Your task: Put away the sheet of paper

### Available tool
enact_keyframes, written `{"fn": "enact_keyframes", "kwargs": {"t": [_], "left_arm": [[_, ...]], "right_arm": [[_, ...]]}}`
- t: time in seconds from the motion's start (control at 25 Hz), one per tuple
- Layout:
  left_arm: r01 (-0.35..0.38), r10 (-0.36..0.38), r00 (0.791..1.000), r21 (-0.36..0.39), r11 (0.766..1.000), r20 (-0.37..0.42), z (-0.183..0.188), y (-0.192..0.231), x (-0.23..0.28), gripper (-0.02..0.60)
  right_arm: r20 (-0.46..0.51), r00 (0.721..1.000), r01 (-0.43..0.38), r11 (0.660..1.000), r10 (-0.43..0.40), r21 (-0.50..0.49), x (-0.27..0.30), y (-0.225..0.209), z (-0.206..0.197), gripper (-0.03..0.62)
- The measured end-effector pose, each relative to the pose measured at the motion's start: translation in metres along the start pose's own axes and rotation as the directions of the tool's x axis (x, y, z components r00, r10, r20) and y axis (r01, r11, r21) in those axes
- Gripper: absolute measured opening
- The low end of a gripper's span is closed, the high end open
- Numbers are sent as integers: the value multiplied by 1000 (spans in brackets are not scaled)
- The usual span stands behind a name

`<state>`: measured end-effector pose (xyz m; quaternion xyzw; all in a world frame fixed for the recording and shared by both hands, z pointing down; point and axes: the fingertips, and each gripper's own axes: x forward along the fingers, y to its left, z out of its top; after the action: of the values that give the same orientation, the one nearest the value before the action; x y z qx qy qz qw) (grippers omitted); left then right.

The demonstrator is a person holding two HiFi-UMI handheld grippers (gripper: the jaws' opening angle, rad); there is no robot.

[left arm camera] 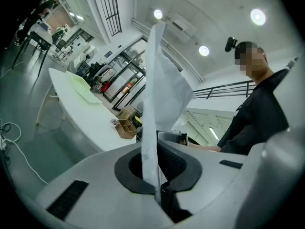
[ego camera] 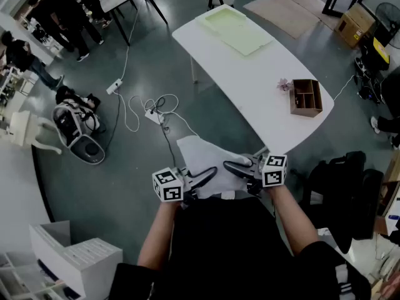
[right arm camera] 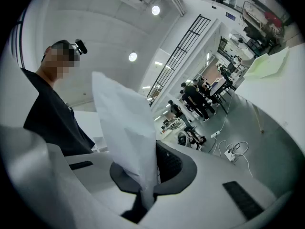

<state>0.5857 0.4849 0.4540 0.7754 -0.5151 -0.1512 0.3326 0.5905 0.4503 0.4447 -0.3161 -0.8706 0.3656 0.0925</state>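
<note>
White, creased paper sheet (ego camera: 203, 154)

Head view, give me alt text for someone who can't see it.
A white paper is held over a grey floor, pinched by the left claw and the right claw. Ahead stands a white table with a green mat and a wooden box.

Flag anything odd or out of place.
The sheet of paper sags crumpled between the left hand-held gripper and the right hand-held gripper, off the white table. Loose cables sprawl across the floor.
</note>
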Motion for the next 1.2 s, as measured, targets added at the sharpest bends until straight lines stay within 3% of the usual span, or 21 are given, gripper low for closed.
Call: {"fn": "enact_keyframes", "kwargs": {"t": [0.24,0.36,0.56,0.84,1.2], "left_arm": [[-84,83,996,28,996,36,9,16,3,9],[-130,129,991,70,989,20,13,22,1,123],[-137,133,989,62,989,59,26,28,-3,120],[-116,113,991,31,993,76,39,56,-2,40],[-78,80,993,-25,997,86,93,151,-24,11]], "right_arm": [[80,997,-8,999,6,31,-10,-10,20,-2],[95,995,-9,1000,7,20,-11,-16,33,-2],[63,998,-29,999,27,26,-2,-28,38,-2],[-8,999,-32,999,32,39,20,-54,40,-2],[-58,998,-6,999,8,38,85,-127,76,-2]]}}
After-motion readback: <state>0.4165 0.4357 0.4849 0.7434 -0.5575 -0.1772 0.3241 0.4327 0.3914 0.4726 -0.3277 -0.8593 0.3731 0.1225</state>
